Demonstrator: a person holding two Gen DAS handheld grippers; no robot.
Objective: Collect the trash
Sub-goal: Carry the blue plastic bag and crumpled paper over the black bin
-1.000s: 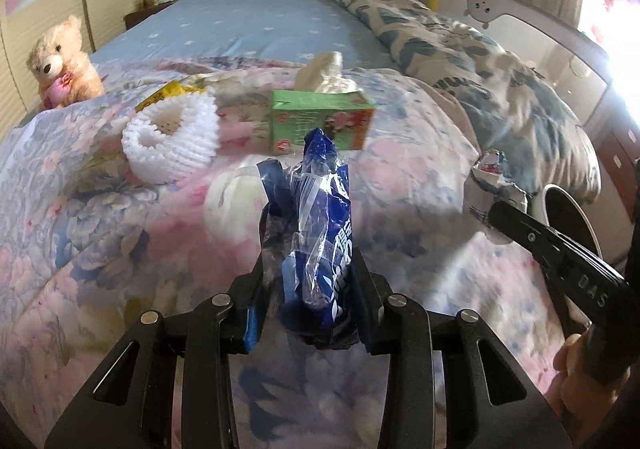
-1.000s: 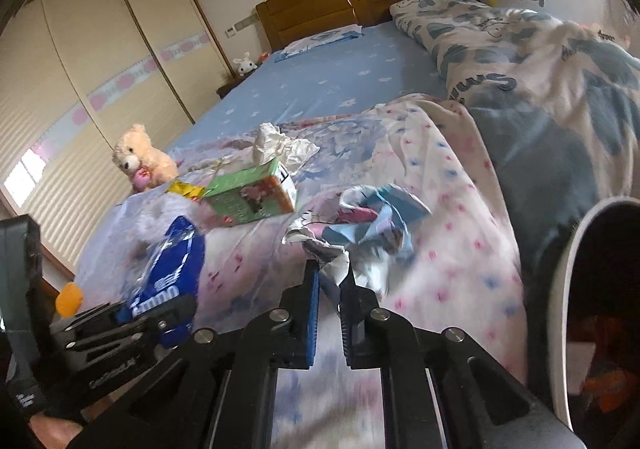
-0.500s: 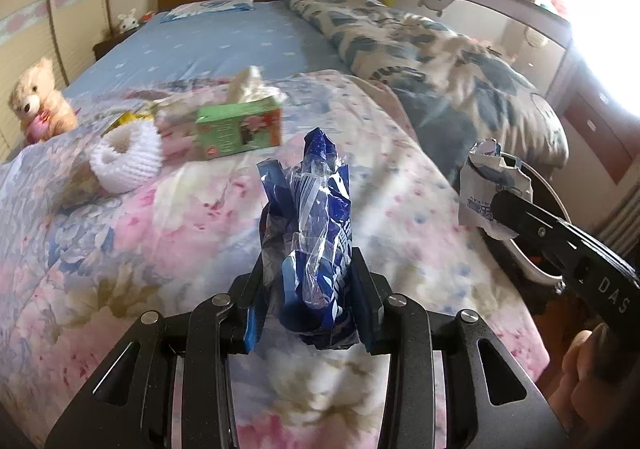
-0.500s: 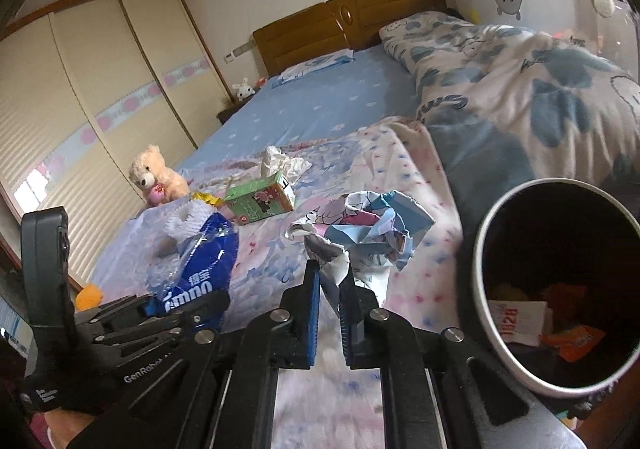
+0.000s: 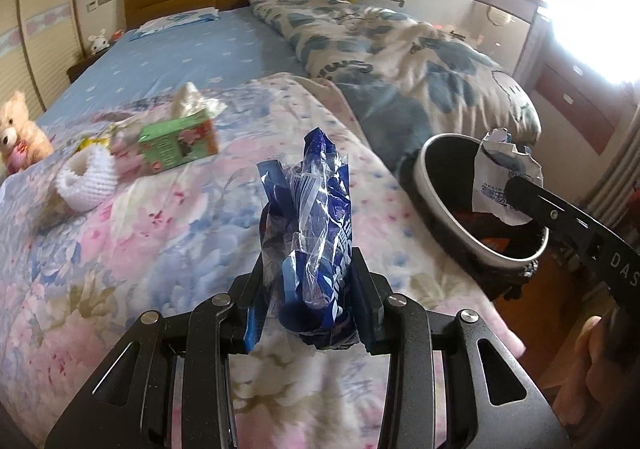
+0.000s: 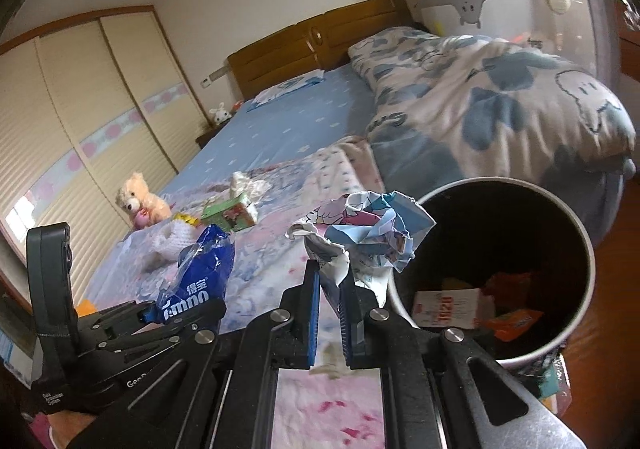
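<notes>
While clamped in the left claw (image 5: pixel 308 313), blue plastic wrapper (image 5: pixel 320 233) stood upright between the pads, above the flowered quilt (image 5: pixel 160 233) on the bed. Right claw (image 6: pixel 332 313) nearly closed, pinching a corner of crumpled paper (image 6: pixel 372 233) (printed in pink and blue), held at the near rim of the trash bin (image 6: pixel 584 289). Bin beside the bed's edge, with a white card and orange scraps inside. Farther back on the quilt: green tissue box (image 5: pixel 180 141), white foam net (image 5: pixel 86 185), teddy bear (image 5: pixel 18 137).
</notes>
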